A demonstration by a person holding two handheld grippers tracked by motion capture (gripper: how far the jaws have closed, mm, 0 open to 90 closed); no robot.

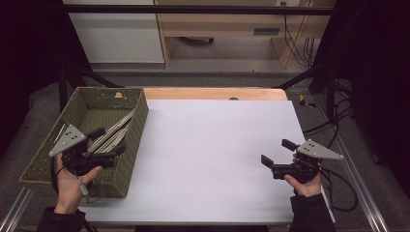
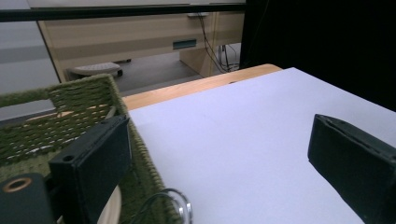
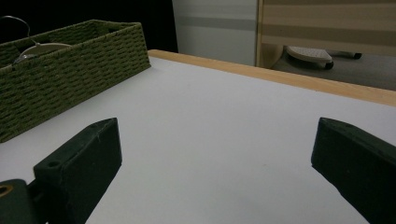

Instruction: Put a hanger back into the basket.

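Woven green basket [image 1: 138, 121] — wooden hangers [image 1: 113, 133] inside

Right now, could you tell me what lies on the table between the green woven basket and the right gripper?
Nothing: in the high view, bare white table stretches from the basket to the right gripper.
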